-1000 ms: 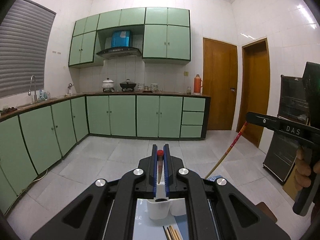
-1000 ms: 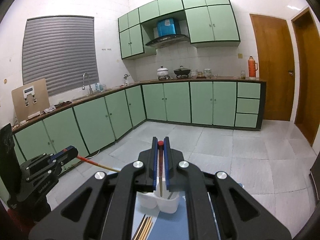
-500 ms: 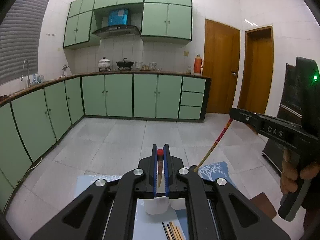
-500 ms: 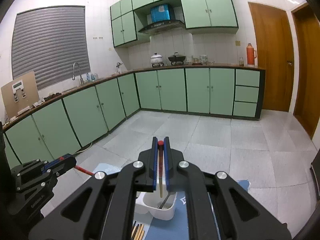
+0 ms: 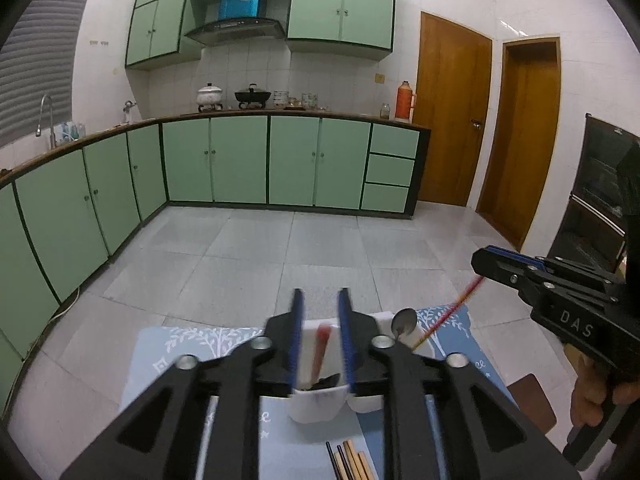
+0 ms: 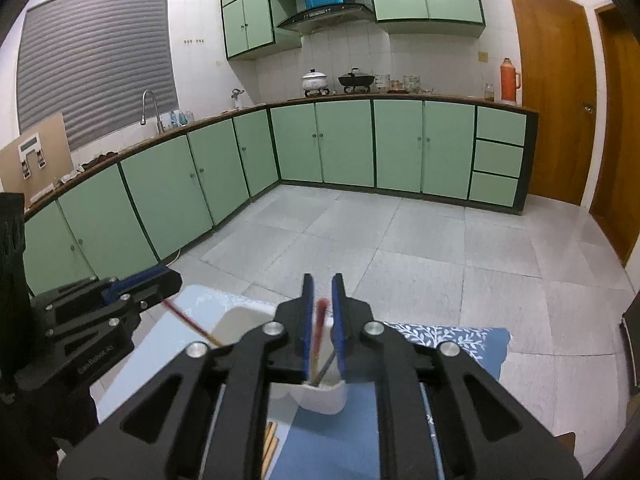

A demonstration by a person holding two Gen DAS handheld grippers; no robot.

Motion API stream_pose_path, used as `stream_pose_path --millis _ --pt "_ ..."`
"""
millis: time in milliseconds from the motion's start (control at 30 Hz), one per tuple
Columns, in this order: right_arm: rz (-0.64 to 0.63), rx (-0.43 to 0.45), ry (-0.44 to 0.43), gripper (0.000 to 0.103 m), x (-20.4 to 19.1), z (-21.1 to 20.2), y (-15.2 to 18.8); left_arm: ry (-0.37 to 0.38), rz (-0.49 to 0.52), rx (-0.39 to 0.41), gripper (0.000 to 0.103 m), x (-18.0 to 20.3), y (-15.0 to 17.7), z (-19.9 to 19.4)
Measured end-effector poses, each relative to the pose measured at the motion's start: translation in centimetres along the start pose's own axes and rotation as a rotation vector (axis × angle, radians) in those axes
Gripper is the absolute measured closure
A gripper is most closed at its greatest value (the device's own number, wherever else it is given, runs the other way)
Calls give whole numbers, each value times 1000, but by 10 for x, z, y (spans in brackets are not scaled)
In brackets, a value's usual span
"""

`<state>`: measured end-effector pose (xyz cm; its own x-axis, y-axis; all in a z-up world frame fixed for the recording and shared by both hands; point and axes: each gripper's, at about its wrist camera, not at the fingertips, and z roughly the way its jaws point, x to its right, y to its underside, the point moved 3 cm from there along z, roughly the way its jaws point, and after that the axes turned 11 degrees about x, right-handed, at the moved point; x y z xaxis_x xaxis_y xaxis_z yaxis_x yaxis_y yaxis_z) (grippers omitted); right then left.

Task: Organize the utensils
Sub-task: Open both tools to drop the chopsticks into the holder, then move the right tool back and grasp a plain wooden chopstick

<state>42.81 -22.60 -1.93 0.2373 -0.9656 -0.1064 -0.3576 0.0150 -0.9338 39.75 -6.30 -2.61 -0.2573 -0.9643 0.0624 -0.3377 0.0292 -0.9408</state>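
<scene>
Both chopsticks have just been released: the left gripper (image 5: 319, 336) and right gripper (image 6: 321, 322) fingers stand parted around red-tipped chopsticks (image 5: 321, 350) dropping into the white holder (image 5: 316, 404) at six o'clock. Light, stiff, slippery sticks are judged best pinched mid-shaft.

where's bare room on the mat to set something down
Free: the blue mat left of the white holder, and its far right corner. Crowded: the holder itself, and the loose chopsticks in front of it.

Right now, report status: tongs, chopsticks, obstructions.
Left tongs and right tongs just opened, pads clear. Each red-tipped chopstick dropping into the white holder. Spoon already in holder, spare chopsticks on mat; nothing blocking.
</scene>
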Motion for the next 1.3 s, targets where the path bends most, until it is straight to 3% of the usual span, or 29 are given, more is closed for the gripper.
stream_pose_path --millis 67,233,367,500,733,967,1300 --pt "12 27 13 70 3 -12 0 -1 -3 8 67 -3 -1 -6" --pt "25 89 36 53 12 -49 3 -9 2 56 48 -7 -1 -38" --pt "69 155 56 31 17 -89 14 -20 -20 110 28 -10 3 -73" --pt "79 185 76 16 14 -123 37 -31 -29 141 21 -7 15 -103" --pt "77 146 110 9 -1 -162 98 -49 -22 117 12 0 69 -145" --pt "113 17 111 9 -19 -172 168 -61 -37 6 11 1 141 -162" --pt "84 -146 74 9 -55 -177 246 -103 -11 -130 11 -8 197 -169"
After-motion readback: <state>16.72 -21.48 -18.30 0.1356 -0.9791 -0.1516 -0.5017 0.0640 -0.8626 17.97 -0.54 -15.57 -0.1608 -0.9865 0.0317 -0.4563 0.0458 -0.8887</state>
